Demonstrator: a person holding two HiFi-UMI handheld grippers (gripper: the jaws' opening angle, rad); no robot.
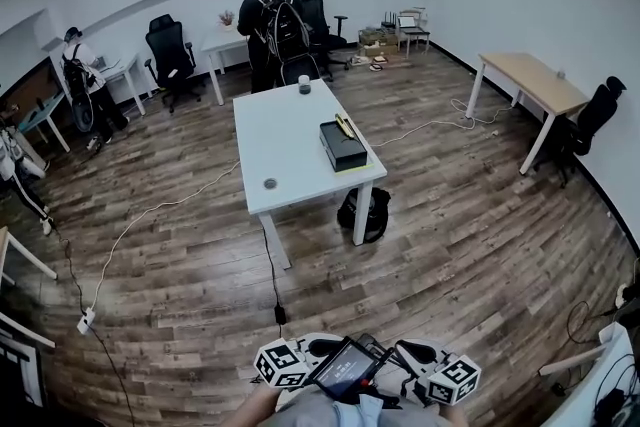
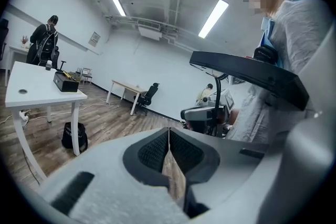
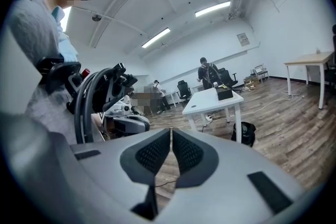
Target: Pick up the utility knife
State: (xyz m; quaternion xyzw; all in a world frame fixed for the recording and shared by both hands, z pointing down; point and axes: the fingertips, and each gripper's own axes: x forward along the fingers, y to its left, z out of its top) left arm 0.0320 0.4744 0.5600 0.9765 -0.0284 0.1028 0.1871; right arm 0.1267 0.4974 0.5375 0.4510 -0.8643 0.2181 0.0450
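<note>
Both grippers were held low by the person's body, well apart from the white table [image 1: 280, 135]. The left gripper [image 2: 169, 131] was seen with its jaws pressed together on nothing. The right gripper [image 3: 171, 131] was likewise closed and empty. The yellow utility knife [image 1: 345, 126] was laid atop a black box [image 1: 342, 152] near the table's right edge, with a black backpack [image 1: 366, 213] on the floor beneath.

Two tongs [image 2: 169, 136] [image 3: 171, 138], one central white table [image 1: 280, 137] bearing one black box [image 1: 342, 147], one black bag [image 1: 368, 213] beneath.
</note>
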